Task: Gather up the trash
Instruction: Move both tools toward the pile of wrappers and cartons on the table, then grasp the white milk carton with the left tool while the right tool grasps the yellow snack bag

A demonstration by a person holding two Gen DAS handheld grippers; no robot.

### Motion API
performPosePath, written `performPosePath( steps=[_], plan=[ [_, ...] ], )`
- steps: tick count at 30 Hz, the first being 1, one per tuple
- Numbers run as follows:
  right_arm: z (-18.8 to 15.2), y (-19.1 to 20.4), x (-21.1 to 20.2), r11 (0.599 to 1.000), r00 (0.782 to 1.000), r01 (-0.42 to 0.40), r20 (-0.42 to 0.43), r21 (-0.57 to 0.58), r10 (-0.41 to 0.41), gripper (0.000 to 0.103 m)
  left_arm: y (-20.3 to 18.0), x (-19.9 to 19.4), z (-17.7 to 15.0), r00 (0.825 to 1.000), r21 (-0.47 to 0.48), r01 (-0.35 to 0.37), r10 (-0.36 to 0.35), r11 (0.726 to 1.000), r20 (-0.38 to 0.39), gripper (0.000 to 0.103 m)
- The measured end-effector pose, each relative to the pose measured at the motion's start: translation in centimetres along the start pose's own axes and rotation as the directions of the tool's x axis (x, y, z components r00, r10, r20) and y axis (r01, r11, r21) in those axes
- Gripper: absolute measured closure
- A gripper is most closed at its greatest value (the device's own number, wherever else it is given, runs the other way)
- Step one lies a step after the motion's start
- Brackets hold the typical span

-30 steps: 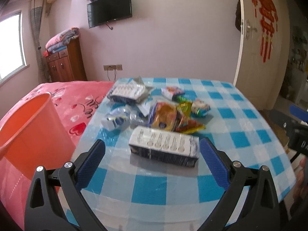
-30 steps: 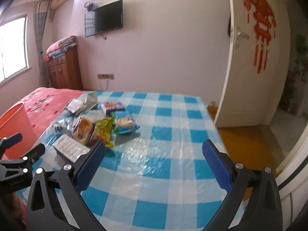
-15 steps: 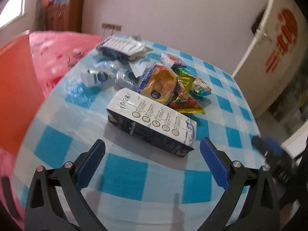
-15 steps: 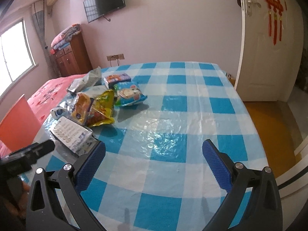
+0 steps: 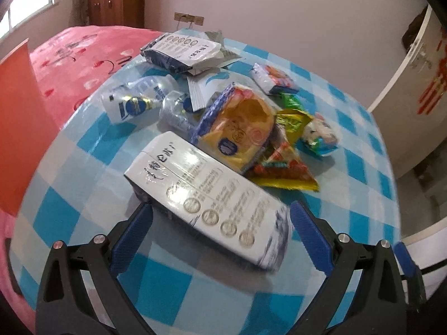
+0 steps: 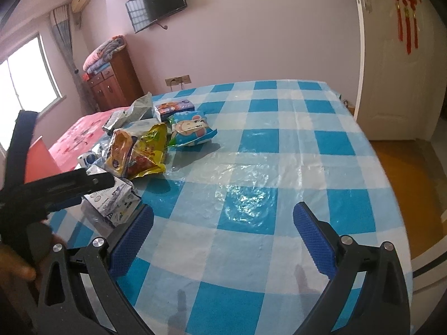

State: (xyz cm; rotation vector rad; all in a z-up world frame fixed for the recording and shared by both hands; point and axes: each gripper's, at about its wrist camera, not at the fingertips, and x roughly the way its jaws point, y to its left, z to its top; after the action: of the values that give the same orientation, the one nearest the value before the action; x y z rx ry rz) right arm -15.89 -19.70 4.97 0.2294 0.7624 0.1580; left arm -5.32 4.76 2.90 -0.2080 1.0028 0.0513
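A white and dark blue milk carton [image 5: 206, 198] lies on its side on the blue checked tablecloth [image 5: 363, 167]. My left gripper [image 5: 220, 229] is open, its blue pads on either side of the carton's near edge, not closed on it. Behind the carton lies a heap of trash: a yellow bread wrapper [image 5: 240, 131], snack bags [image 5: 282, 167], crushed plastic bottles [image 5: 139, 100] and a second carton [image 5: 181, 50]. My right gripper [image 6: 223, 237] hangs open over bare cloth to the right of the heap. In the right wrist view the carton [image 6: 114, 198] shows its end under the left gripper's arm.
An orange bin [image 5: 16, 128] stands at the table's left edge, in front of a pink bed [image 5: 78, 47]. A white door [image 6: 396, 64] is at the right. A hand [image 6: 16, 265] holds the left tool.
My left gripper has dropped and moved forward until its open fingers flank the near carton. The right gripper has tilted down and moved closer to the table.
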Motion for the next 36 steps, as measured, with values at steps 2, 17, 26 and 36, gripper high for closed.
performPosePath(
  steps=[2,17,26,36],
  plan=[
    [0.1,-0.3,0.1,1.000,1.000,-0.026,0.000,0.009,0.026,0.005,-0.3,0.4,0.5,0.999,0.012,-0.036,0.036,0.999,-0.003,0.004],
    [2.6,0.6,2.2,0.979,0.978,-0.203,-0.040,0.029,0.204,0.023,0.3,1.3,1.2,0.983,0.094,-0.175,0.179,0.980,-0.033,0.035],
    [4.3,3.0,7.0,0.925,0.916,-0.355,-0.148,0.133,0.373,0.036,2.3,0.3,0.7,0.996,0.095,-0.090,0.091,0.991,-0.014,0.039],
    [6.1,6.3,12.0,0.936,0.910,-0.329,-0.223,0.125,0.350,0.041,4.9,-2.0,0.4,0.998,0.108,-0.036,0.030,0.994,0.055,0.039]
  ],
)
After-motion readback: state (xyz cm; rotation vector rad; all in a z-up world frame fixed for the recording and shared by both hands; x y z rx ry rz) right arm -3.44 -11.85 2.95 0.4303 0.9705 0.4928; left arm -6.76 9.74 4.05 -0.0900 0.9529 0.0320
